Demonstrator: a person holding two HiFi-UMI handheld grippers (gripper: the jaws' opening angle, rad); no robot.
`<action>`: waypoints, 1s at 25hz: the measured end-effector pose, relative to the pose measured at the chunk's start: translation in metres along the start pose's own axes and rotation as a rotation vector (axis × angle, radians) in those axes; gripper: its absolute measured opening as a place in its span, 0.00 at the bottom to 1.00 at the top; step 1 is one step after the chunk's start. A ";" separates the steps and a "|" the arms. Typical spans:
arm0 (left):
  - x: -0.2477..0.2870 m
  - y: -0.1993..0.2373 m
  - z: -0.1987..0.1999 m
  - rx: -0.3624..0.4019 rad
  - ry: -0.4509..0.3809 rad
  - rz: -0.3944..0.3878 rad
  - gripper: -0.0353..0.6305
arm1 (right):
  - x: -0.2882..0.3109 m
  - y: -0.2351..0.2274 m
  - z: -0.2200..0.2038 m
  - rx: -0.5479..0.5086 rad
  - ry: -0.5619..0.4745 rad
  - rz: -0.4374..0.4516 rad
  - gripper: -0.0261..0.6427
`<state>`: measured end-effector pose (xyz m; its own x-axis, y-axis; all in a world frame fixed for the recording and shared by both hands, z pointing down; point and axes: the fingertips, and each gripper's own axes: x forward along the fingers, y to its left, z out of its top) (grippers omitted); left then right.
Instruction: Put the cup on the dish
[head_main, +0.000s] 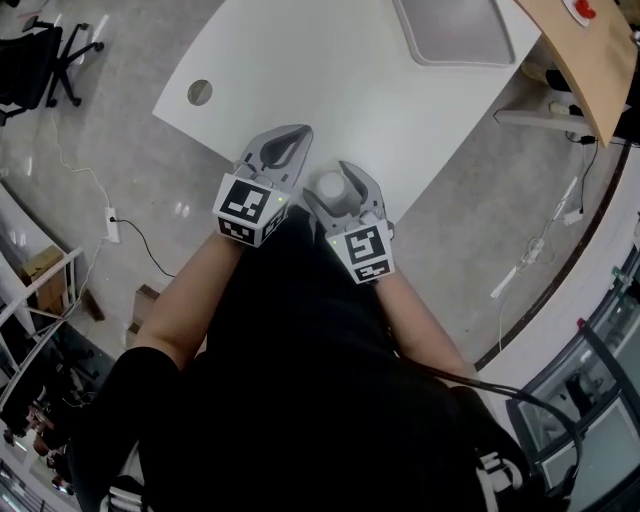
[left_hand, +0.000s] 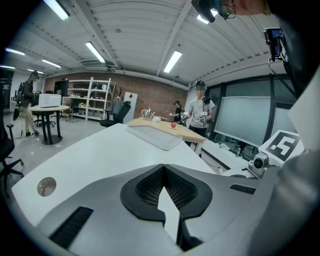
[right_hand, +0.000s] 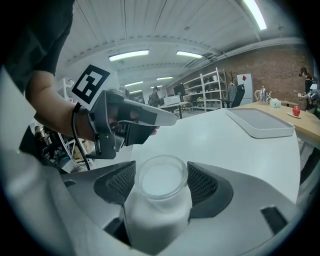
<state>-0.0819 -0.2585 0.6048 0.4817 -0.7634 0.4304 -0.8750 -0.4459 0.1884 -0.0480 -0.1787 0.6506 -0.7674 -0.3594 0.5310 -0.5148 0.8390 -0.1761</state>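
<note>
Cup (right_hand: 159, 210) is being straddled, unclamped, by the wide-apart jaws of the right tool (right_hand: 161, 181); the dish (head_main: 455, 62) is lying far ahead across the bench (head_main: 300, 80). The left tool (left_hand: 164, 175) is sitting shut, empty.

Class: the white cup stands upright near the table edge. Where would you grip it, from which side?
Probably the cup by its wide lower body, below the narrower neck, coming level from the near edge of the table. It stands upright, mouth up, so its sides suit two pads.

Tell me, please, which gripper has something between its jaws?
The right gripper: the white cup stands between its jaws, while the left gripper has its jaws together on nothing.
</note>
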 end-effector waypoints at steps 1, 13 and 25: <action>0.002 0.002 -0.005 -0.003 0.006 -0.001 0.06 | 0.003 0.000 -0.004 -0.001 0.002 -0.003 0.44; 0.010 0.011 -0.055 -0.033 0.079 -0.020 0.06 | 0.018 -0.006 -0.016 -0.016 -0.029 -0.018 0.44; 0.016 0.015 -0.042 -0.020 0.061 -0.043 0.06 | 0.016 -0.011 -0.007 -0.031 -0.030 -0.023 0.44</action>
<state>-0.0898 -0.2575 0.6515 0.5153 -0.7135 0.4747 -0.8548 -0.4674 0.2255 -0.0517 -0.1908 0.6667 -0.7669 -0.3906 0.5093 -0.5208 0.8424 -0.1383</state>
